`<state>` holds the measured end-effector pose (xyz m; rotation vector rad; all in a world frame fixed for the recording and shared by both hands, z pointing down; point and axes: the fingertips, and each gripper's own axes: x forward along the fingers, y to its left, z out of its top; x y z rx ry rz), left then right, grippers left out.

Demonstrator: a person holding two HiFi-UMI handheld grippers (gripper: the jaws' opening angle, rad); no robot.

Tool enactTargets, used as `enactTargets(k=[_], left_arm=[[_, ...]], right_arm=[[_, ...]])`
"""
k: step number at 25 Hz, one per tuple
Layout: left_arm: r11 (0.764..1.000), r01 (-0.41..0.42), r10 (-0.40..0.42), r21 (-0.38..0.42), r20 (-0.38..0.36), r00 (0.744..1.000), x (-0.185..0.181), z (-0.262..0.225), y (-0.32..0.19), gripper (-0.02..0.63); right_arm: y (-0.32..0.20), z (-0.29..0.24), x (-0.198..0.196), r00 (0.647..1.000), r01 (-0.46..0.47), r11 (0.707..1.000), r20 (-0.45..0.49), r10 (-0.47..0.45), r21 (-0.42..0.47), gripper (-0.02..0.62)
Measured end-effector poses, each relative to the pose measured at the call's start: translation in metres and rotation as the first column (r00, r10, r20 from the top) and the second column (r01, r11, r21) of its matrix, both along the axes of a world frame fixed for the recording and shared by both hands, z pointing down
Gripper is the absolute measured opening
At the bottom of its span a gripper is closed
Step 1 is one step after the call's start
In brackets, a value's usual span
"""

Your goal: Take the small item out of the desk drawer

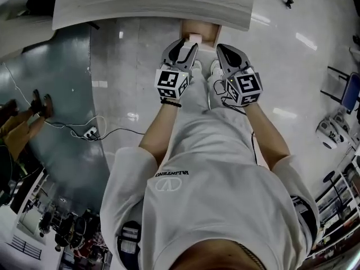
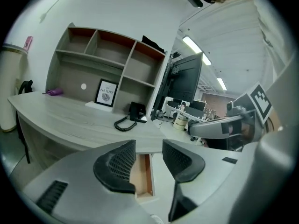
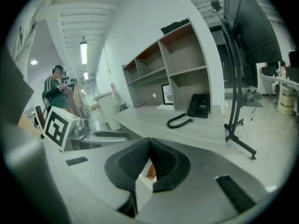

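The wooden desk drawer (image 1: 209, 32) stands pulled out from under the pale desk (image 1: 152, 4), straight ahead of me. A small pale shape (image 1: 195, 37) shows at its near end; what it is I cannot tell. My left gripper (image 1: 188, 48) hovers over the drawer's near left corner with its jaws apart and nothing between them. In the left gripper view the drawer's wooden inside (image 2: 142, 174) shows through the gap of the left gripper (image 2: 149, 146). My right gripper (image 1: 224, 52) hangs beside it on the right, shut and empty; in its own view the right gripper (image 3: 149, 146) has its pads meeting.
On the desk stand a black telephone (image 2: 135, 111) with a coiled cord, a framed picture (image 2: 106, 93), a shelf unit (image 2: 107, 55) and a monitor (image 2: 184, 85). A power strip with cables (image 1: 90, 133) lies on the floor at left. A person (image 3: 56, 90) stands far off.
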<state>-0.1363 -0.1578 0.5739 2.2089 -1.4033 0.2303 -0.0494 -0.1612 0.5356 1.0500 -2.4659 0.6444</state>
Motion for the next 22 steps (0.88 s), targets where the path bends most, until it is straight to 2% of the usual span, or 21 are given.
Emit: enactTargets(k=[4,10,17,22], left_arm=[[0.999,0.007,-0.006,-0.048,0.025,1.0,0.015,0.038,-0.008,0.238],[0.988,0.005,-0.003,-0.153,0.018,1.0,0.039,0.102,-0.012,0.345],[0.965,0.027,-0.005,-0.26,0.085,0.996,0.044,0.181,-0.013,0.407],[0.952,0.05,-0.009,-0.302,0.135,0.991,0.04,0.226,-0.022,0.413]], right_arm=[[-0.006,0.039,0.012,1.0,0.007,0.999,-0.019,-0.008,-0.033,0.0],[-0.013,0.094,0.032,0.999,-0.012,0.996,-0.034,0.009,-0.09,0.0],[-0.023,0.148,0.045,0.998,-0.044,0.991,-0.043,0.038,-0.125,0.0],[-0.028,0.184,0.052,0.997,-0.059,0.987,-0.053,0.051,-0.151,0.0]])
